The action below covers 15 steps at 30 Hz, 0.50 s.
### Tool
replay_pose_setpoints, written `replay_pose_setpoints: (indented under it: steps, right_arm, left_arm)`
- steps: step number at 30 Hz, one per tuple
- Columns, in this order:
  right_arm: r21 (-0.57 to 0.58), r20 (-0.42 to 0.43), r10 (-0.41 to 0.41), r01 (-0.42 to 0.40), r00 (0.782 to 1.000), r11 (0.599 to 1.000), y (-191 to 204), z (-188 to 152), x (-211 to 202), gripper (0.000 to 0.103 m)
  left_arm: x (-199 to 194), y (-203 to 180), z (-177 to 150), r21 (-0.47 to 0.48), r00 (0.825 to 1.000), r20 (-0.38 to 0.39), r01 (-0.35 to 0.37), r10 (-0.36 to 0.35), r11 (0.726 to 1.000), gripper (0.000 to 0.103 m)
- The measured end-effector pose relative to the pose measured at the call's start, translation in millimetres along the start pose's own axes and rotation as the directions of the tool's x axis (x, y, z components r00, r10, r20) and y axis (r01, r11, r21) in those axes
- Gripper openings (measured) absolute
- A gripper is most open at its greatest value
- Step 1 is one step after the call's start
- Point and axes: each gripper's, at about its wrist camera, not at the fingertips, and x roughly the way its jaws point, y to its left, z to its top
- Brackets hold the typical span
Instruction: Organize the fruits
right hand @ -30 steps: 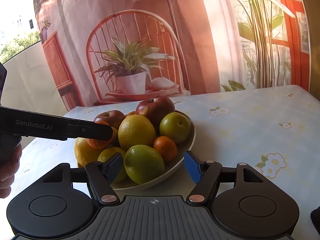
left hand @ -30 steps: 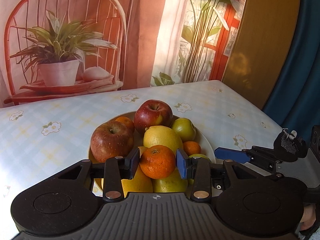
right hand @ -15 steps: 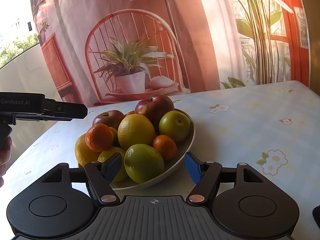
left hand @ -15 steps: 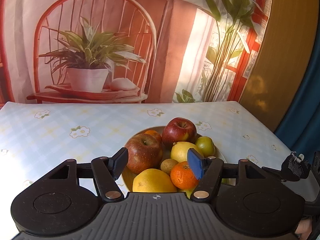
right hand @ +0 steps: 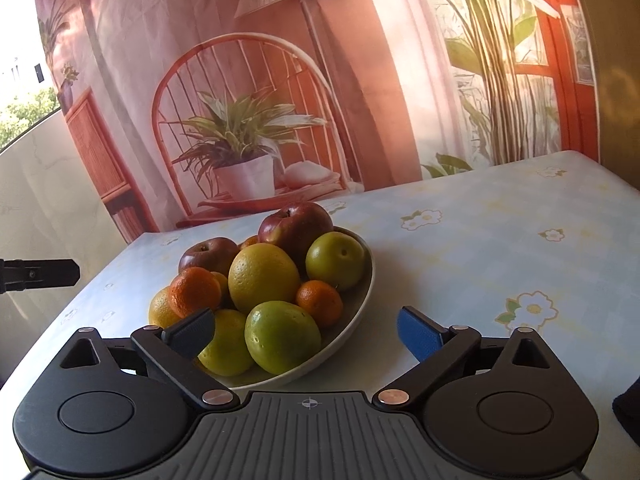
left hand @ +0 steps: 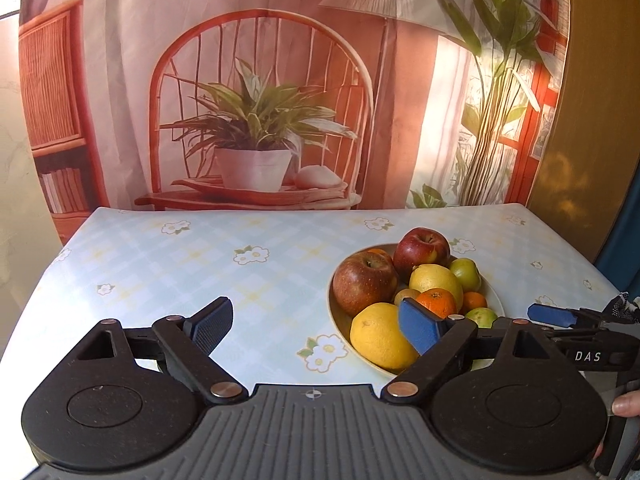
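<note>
Fruit bowl (left hand: 494, 290) sits near table's (left hand: 200, 264) right edge.

left gripper (left hand: 316, 322) jaws opening off the mandarin (left hand: 437, 301), drawn back, right gripper (right hand: 306, 332) jaws opening

Fruit colours on a flowered counter
Red apples (left hand: 421, 249), yellow lemon (left hand: 380, 336), orange mandarin (right hand: 194, 291), green fruit (right hand: 282, 336); pale blue checked counter (left hand: 192, 276) with white flowers.

The right gripper's finger (left hand: 416, 330) covered part of the lemon (left hand: 378, 336). The bowl's (right hand: 366, 280) near rim sat hidden behind gripper bodies.
</note>
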Motion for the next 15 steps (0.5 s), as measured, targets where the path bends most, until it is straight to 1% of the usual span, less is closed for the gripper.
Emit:
replay_pose_setpoints:
  steps: [1, 3, 4, 5, 8, 12, 15]
  right_arm:
    - [-0.007, 0.006, -0.004, 0.005, 1.0, 1.0, 3.2, 2.1, -4.7, 0.103]
    - [-0.031, 0.018, -0.024, 0.024, 1.0, 0.999, 11.9, 7.1, -16.4, 0.103]
    - [-0.049, 0.01, -0.053, 0.054, 0.999, 0.997, 18.4, 11.6, -22.4, 0.103]
    - [-0.053, 0.008, -0.063, 0.064, 0.998, 0.997, 22.8, 14.9, -28.3, 0.103]
    - [-0.051, 0.009, -0.082, 0.083, 0.997, 0.995, 35.0, 25.0, -49.0, 0.103]
    - [-0.079, 0.034, -0.112, 0.114, 0.993, 0.99, 56.4, 38.6, -79.7, 0.103]
    - [-0.087, 0.053, -0.126, 0.13, 0.991, 0.988, 72.2, 48.9, -103.4, 0.103]
  left_arm:
    - [-5.5, -0.1, 0.1, 0.007, 1.0, 0.006, -0.004, 0.004, 1.0, 0.092]
    - [-17.6, -0.8, 2.1, 0.014, 1.0, 0.025, -0.006, 0.006, 1.0, 0.092]
    - [-23.3, -1.2, 3.4, 0.012, 0.999, 0.032, -0.007, 0.007, 1.0, 0.093]
    - [-29.0, -1.6, 5.3, 0.005, 0.999, 0.037, -0.006, 0.006, 1.0, 0.093]
    - [-46.0, -3.2, 10.7, -0.014, 0.999, 0.049, 0.016, -0.015, 1.0, 0.093]
    - [-74.9, -9.7, 15.6, -0.003, 0.996, 0.087, 0.034, -0.034, 0.999, 0.093]
    - [-92.0, -12.2, 21.0, -0.008, 0.995, 0.086, 0.056, -0.055, 0.998, 0.093]
